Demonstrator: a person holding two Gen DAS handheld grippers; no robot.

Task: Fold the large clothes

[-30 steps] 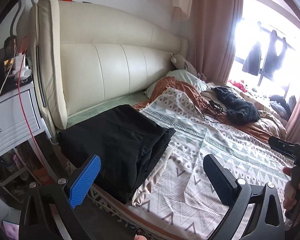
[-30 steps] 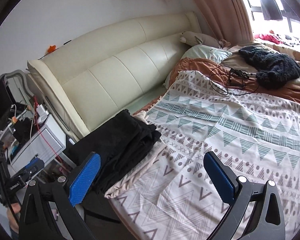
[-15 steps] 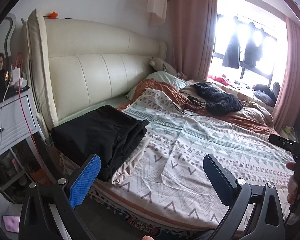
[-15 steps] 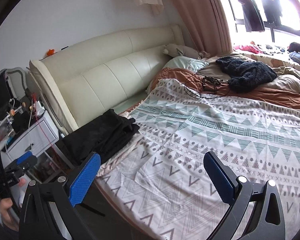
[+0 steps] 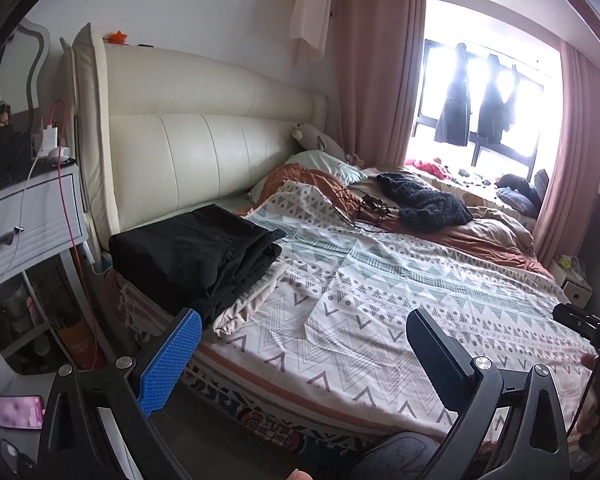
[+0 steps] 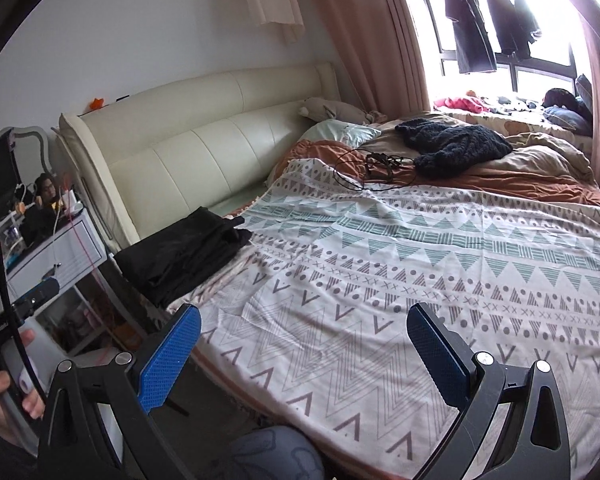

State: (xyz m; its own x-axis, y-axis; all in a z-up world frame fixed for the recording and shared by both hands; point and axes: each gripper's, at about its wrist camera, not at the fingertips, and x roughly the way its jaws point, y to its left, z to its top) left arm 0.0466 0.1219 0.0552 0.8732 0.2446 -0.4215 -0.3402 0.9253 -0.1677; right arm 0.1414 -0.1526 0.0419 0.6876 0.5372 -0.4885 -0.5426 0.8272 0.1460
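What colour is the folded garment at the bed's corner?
Black: the folded garment, clearest in the left wrist view.

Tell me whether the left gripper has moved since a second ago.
Yes. The left gripper has pulled back from the bed: the folded black clothes and headboard look smaller and farther.

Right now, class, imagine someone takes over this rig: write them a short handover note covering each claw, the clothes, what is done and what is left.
Left claw: open, holding nothing, off the bed's near edge.
Right claw: open, holding nothing, over the patterned blanket.
Black garment: folded, lying at the bed corner by the headboard.
Done: that garment looks finished.
Left: the dark knit garment lies unfolded on the far side, perhaps next.
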